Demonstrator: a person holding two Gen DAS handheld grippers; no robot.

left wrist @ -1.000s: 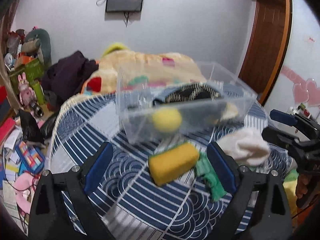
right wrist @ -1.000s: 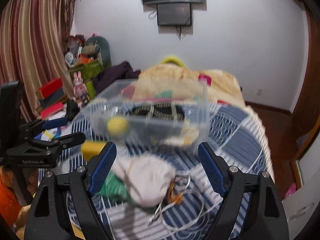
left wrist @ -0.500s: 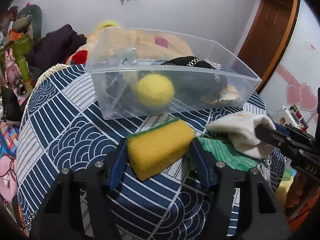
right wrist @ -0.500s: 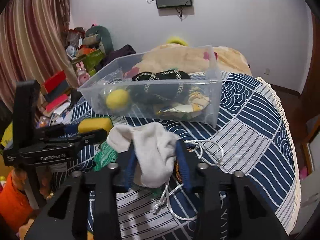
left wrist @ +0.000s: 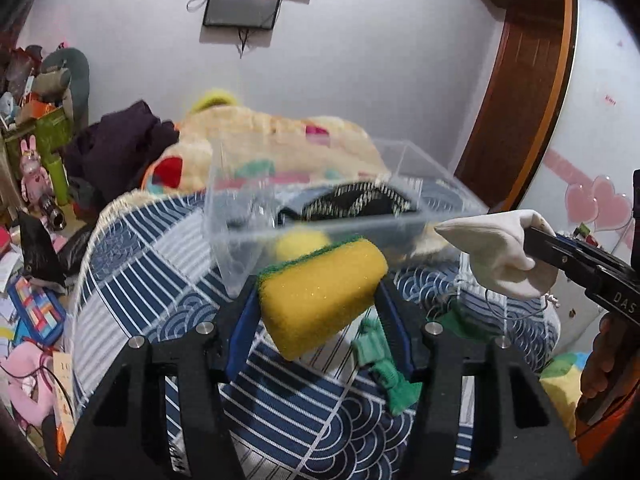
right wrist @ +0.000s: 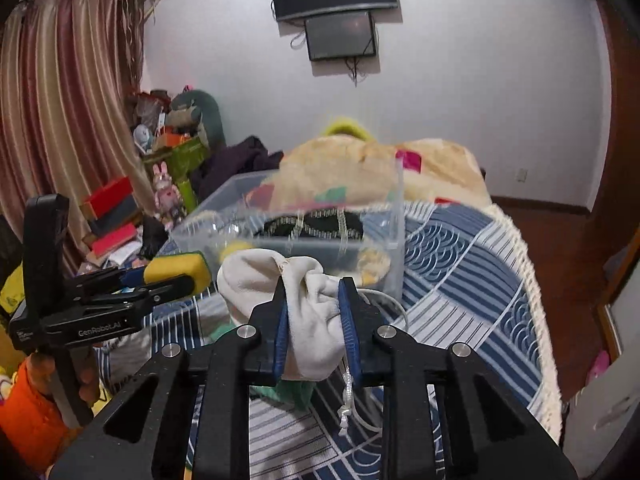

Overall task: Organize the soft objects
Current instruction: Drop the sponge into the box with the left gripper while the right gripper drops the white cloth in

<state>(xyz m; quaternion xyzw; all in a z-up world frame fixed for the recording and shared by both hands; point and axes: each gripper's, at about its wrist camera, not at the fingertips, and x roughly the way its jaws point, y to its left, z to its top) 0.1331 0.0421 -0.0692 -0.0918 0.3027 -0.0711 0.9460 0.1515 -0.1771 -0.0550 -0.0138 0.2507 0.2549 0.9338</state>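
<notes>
My left gripper (left wrist: 316, 300) is shut on a yellow sponge with a green scrub side (left wrist: 320, 292) and holds it above the bed, in front of the clear plastic bin (left wrist: 240, 248). My right gripper (right wrist: 314, 300) is shut on a white sock (right wrist: 304, 300), also lifted near the bin (right wrist: 384, 248). The sock (left wrist: 496, 252) and right gripper (left wrist: 536, 240) show at the right of the left wrist view. The sponge (right wrist: 176, 268) and left gripper (right wrist: 176, 280) show at the left of the right wrist view. The bin holds a yellow ball (left wrist: 296, 244) and a black patterned item (left wrist: 356, 200).
A green cloth (left wrist: 384, 364) and a white cord (right wrist: 360, 400) lie on the blue patterned bedspread (left wrist: 132, 248). A large plush toy (left wrist: 256, 136) and dark clothes (left wrist: 120, 148) lie behind the bin. Clutter and boxes (right wrist: 112, 208) fill the floor to the left.
Both grippers closed on their items, the left on the sponge and the right on the sock, and lifted them off the bedspread toward the bin.
</notes>
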